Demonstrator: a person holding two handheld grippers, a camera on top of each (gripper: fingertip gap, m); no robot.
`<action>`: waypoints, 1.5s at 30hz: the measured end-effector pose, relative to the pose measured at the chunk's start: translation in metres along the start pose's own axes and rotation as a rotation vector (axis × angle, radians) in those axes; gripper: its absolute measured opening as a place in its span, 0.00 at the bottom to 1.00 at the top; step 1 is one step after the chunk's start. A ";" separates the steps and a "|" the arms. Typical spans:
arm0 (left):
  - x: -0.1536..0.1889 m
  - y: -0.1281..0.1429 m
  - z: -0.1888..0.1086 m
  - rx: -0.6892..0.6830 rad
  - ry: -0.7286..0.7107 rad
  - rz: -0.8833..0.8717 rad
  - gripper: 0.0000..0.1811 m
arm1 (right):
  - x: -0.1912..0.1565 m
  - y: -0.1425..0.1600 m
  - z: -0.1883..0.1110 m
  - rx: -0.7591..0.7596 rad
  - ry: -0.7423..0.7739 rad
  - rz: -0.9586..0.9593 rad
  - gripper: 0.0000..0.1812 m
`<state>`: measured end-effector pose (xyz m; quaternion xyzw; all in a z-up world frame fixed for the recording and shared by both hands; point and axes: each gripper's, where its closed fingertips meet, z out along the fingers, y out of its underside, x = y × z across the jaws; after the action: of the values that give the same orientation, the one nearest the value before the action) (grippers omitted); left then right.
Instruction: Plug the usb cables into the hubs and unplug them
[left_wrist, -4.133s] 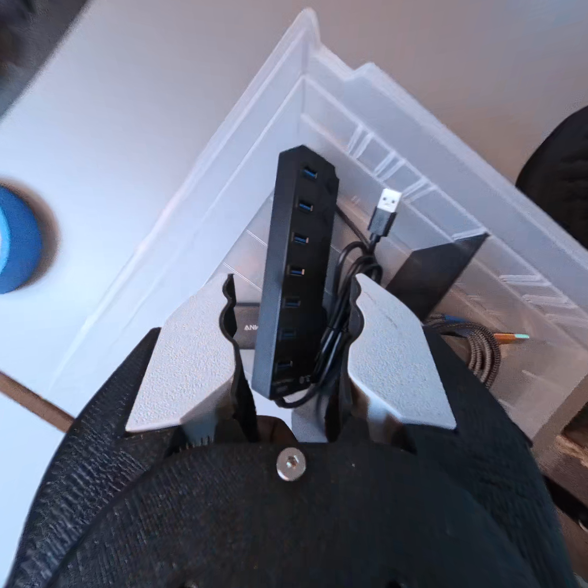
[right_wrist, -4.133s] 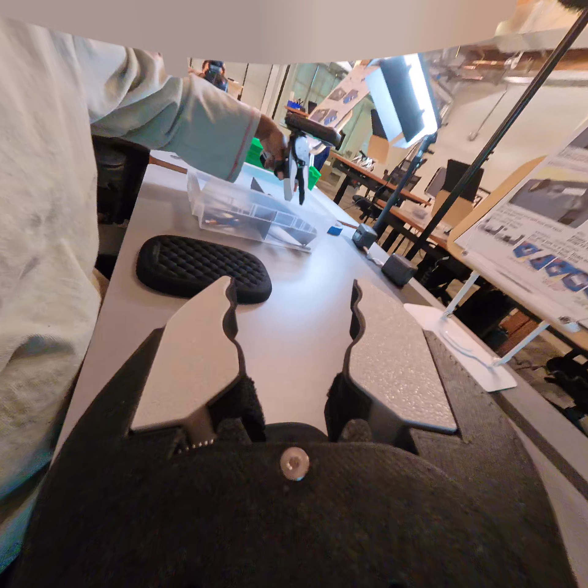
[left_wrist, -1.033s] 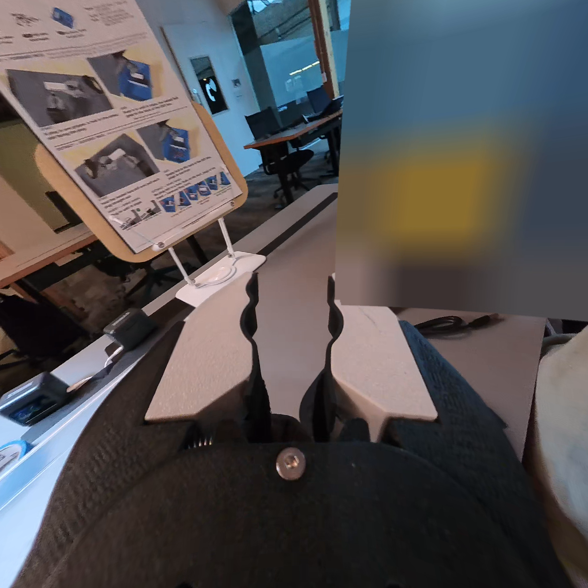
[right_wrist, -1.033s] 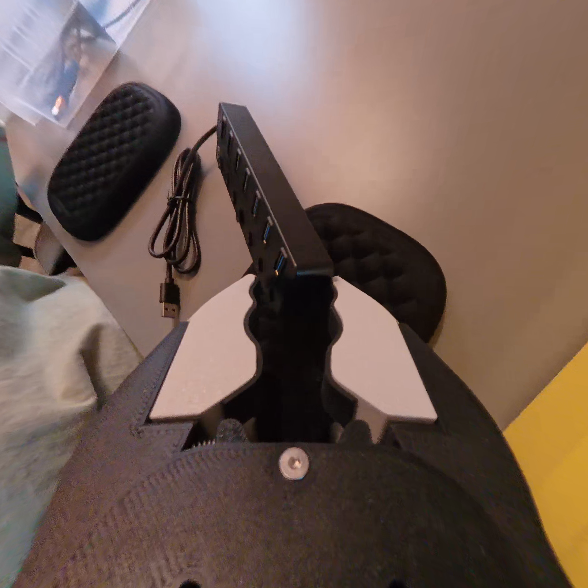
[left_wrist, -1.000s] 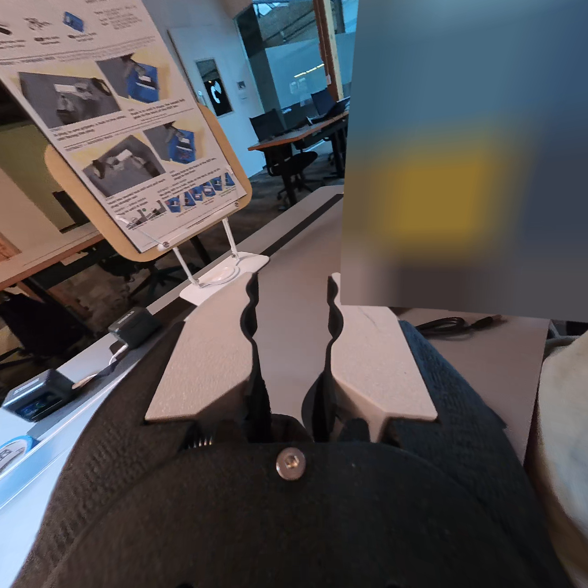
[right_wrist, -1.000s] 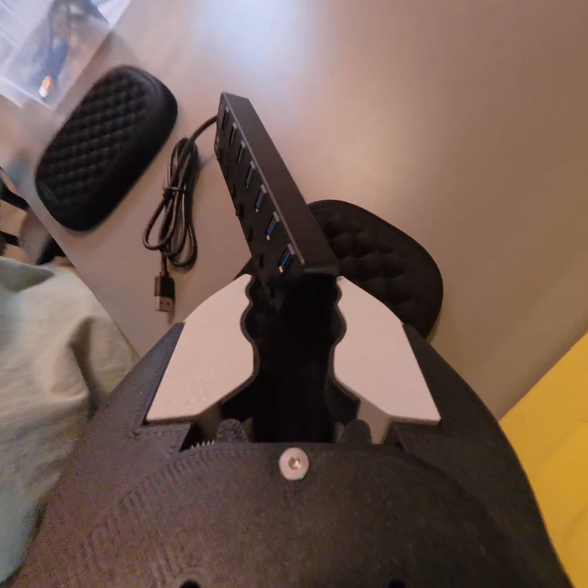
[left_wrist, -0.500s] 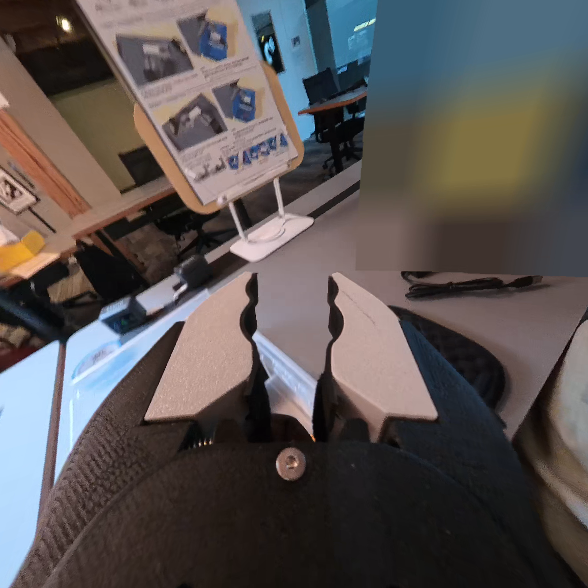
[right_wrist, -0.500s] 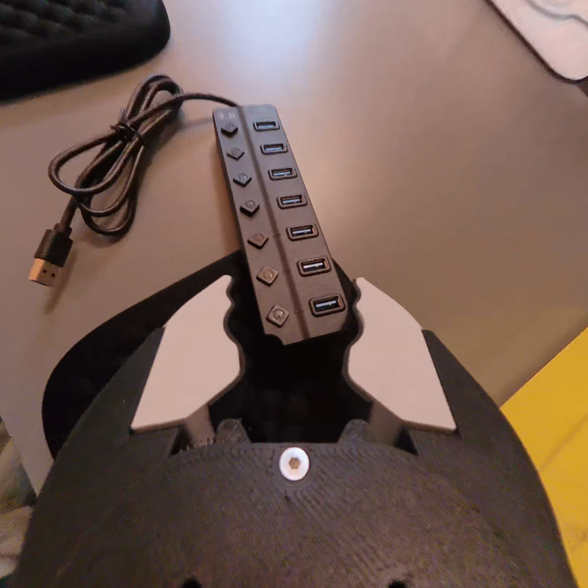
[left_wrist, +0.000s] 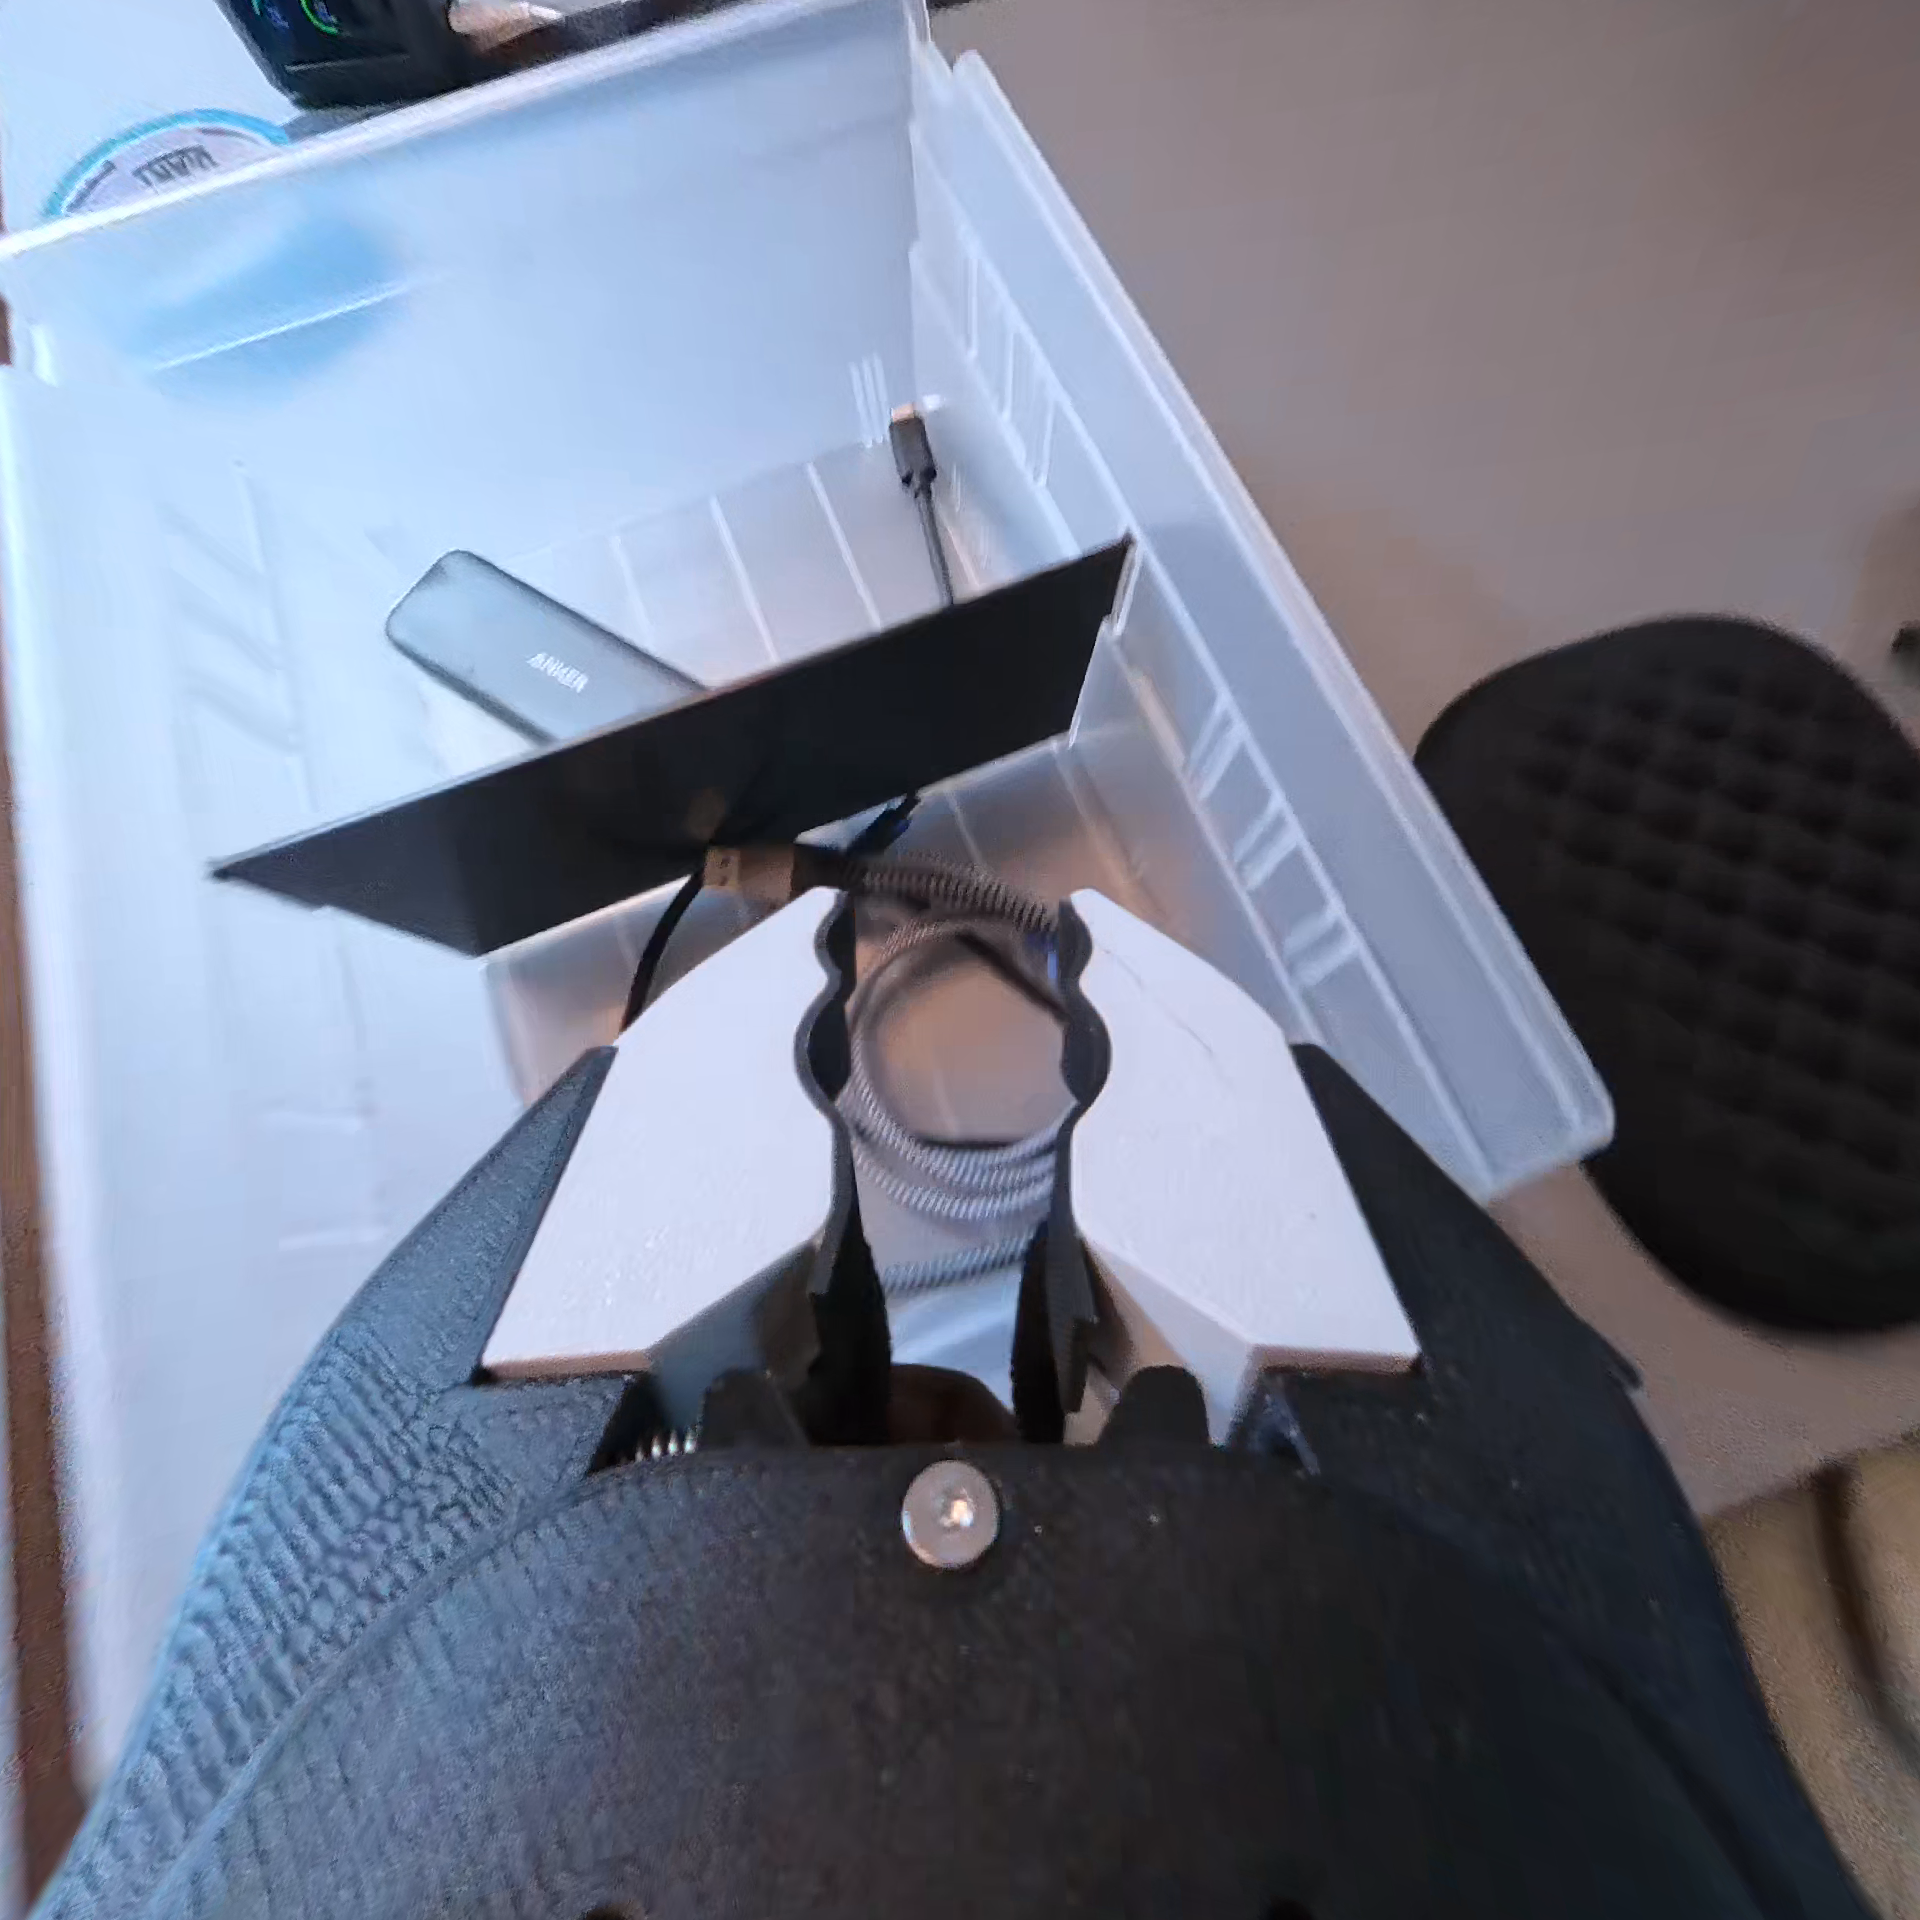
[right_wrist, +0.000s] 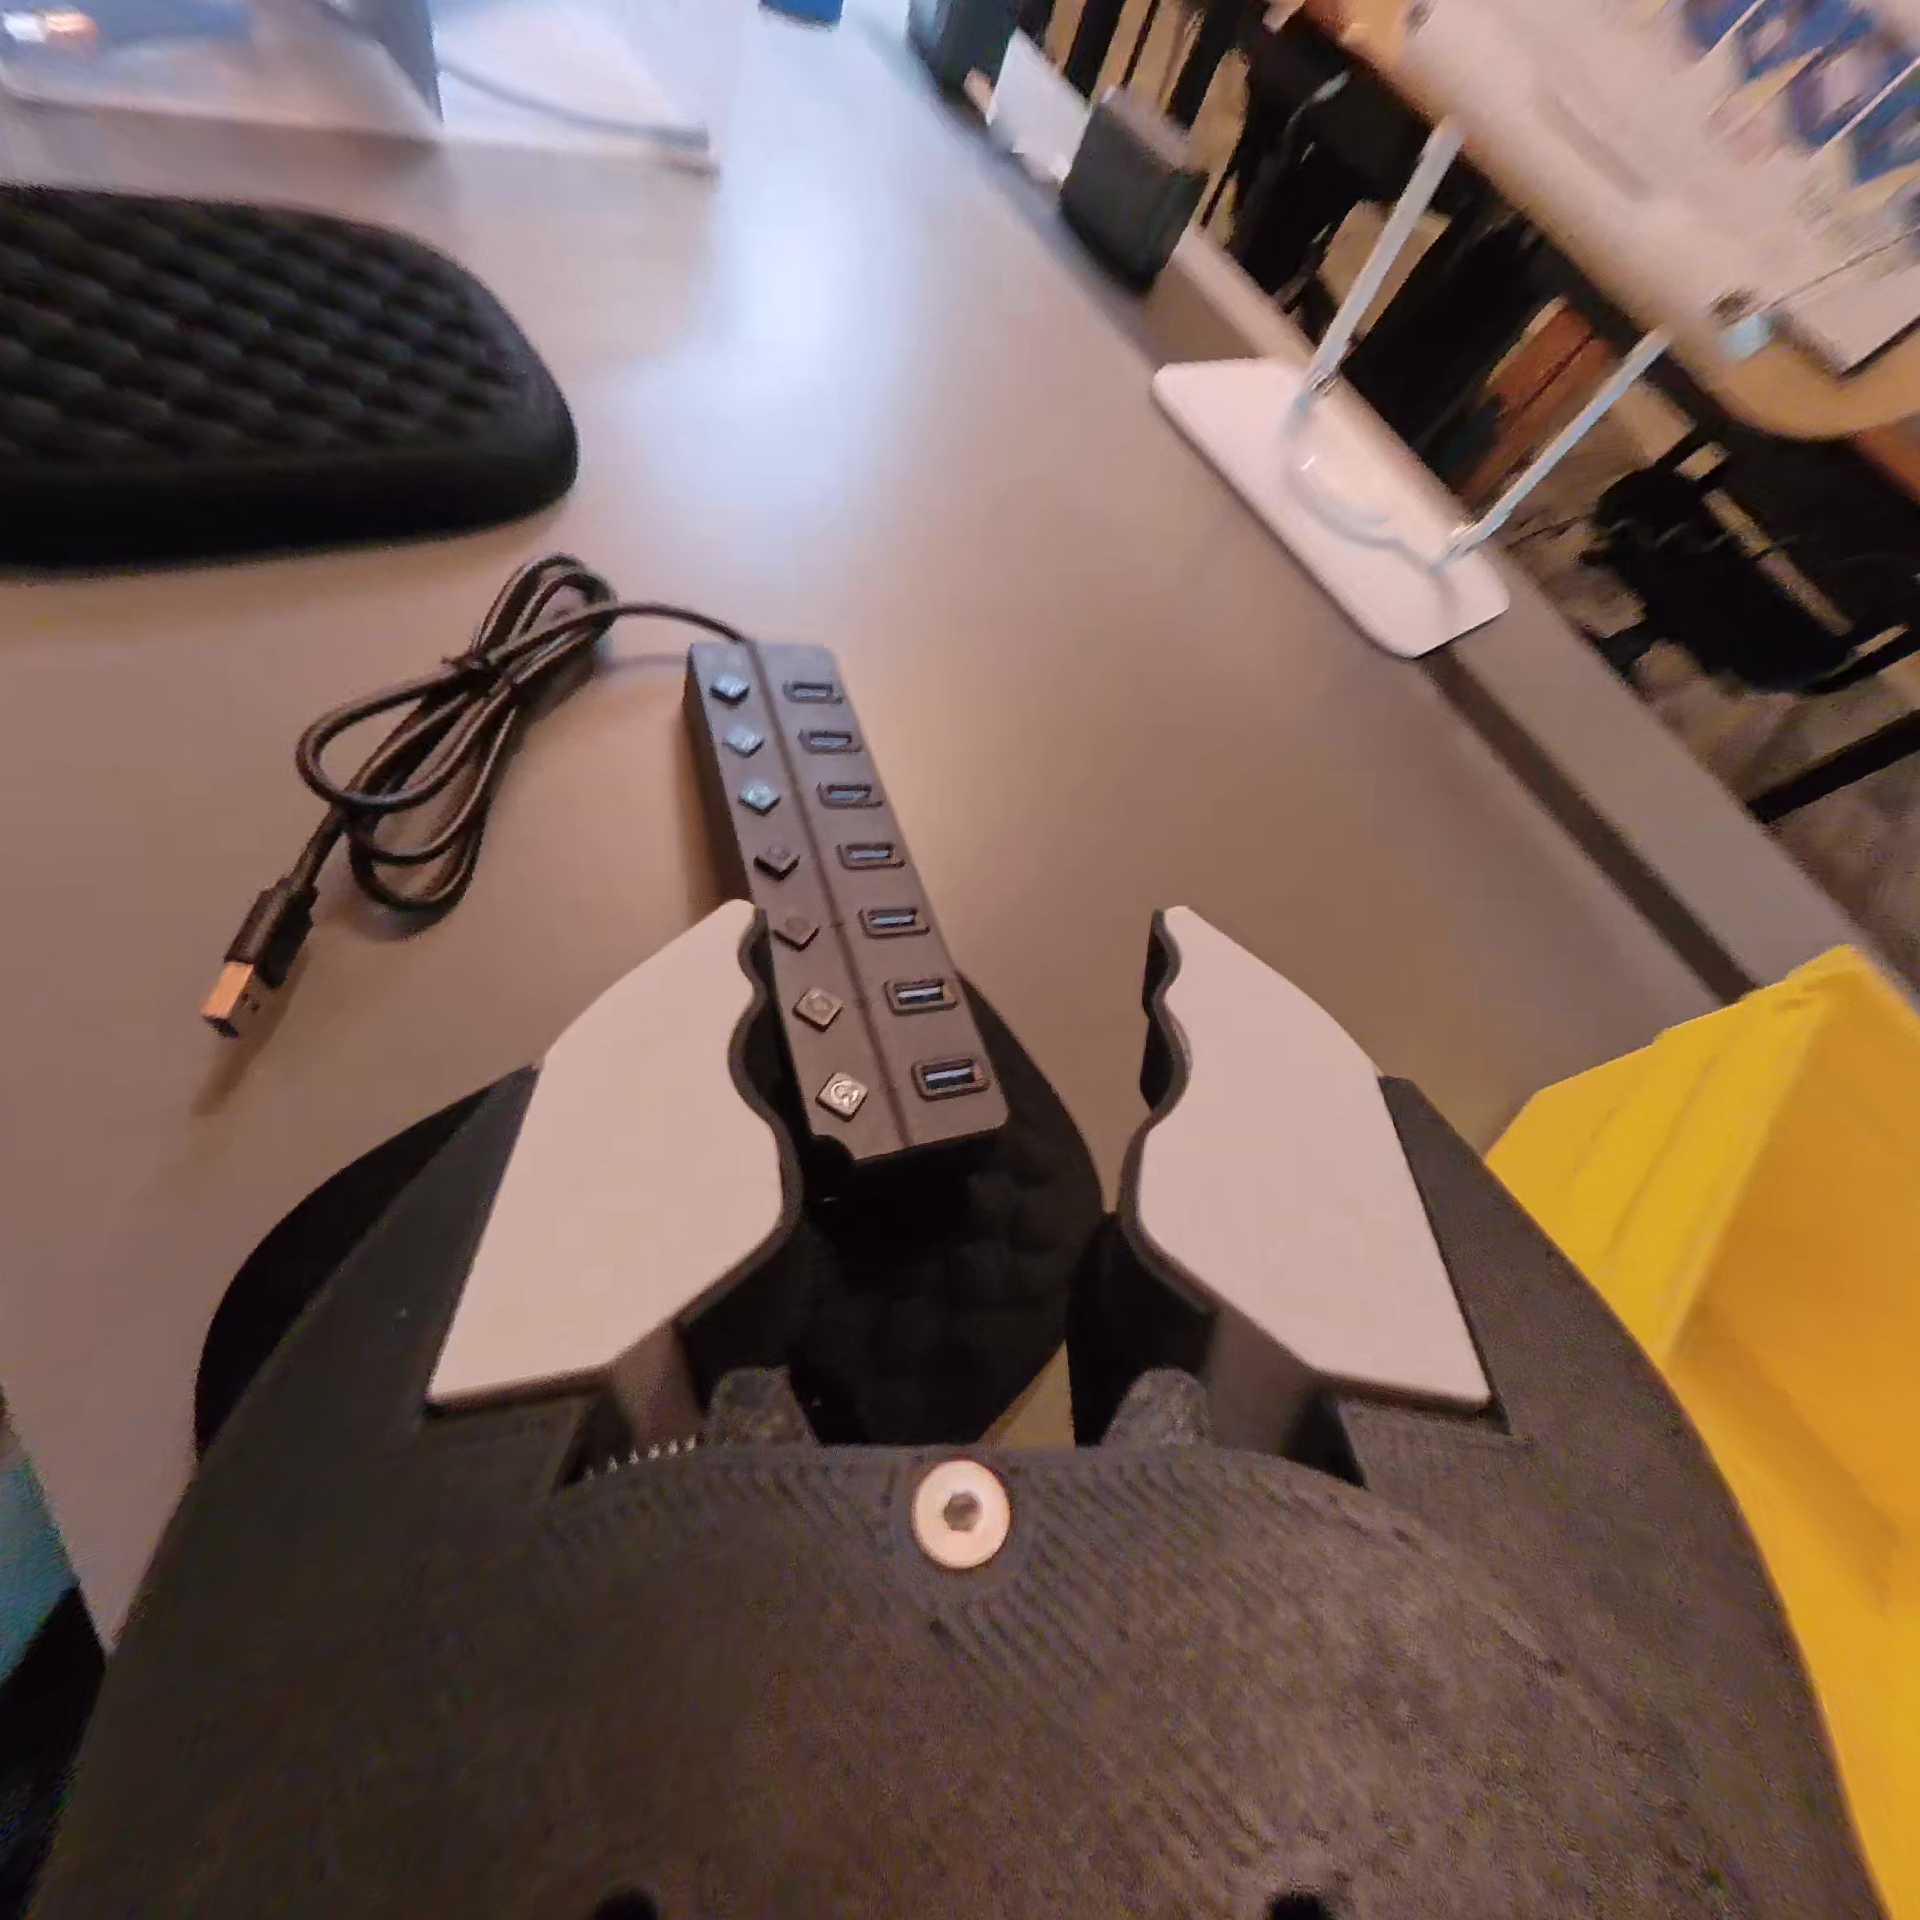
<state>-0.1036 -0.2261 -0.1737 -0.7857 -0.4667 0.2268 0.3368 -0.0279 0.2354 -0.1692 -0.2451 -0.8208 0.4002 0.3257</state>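
we are hovering the left tongs (left_wrist: 951, 925) over the near compartment of the clear plastic bin (left_wrist: 1340, 831), released and holding nothing, with the coiled braided usb cable (left_wrist: 956, 1164) lying right under the gap. the right tongs (right_wrist: 948, 935) are spread wide and empty above the black seven-port usb hub (right_wrist: 847, 904), which is lying flat on the grey desk (right_wrist: 1039, 520), its near end over a black padded mat (right_wrist: 935, 1247) and its own tied cable (right_wrist: 436, 748) trailing off to one side. a second, slimmer hub (left_wrist: 540, 660) is sitting beyond the black divider (left_wrist: 665, 800). to fetch the cable well, we are judging it best to descend near the plug (left_wrist: 753, 871) by the divider, clamp just behind the connector and not on loose loops, and lift straight up clear of the bin wall.
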 end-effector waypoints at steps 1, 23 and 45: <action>0.000 -0.003 0.009 0.017 -0.007 -0.034 0.20 | 0.003 -0.005 -0.004 0.025 0.030 -0.009 0.37; 0.002 0.004 0.015 -0.031 -0.132 -0.155 0.09 | 0.025 -0.014 -0.018 0.065 0.248 -0.195 0.30; 0.139 -0.127 -0.089 0.637 -0.247 0.903 0.03 | -0.041 -0.090 -0.012 0.460 -0.069 -0.149 0.27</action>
<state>-0.0540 -0.0881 -0.0257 -0.7346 -0.0287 0.5683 0.3696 -0.0048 0.1633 -0.1040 -0.0893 -0.7347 0.5595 0.3731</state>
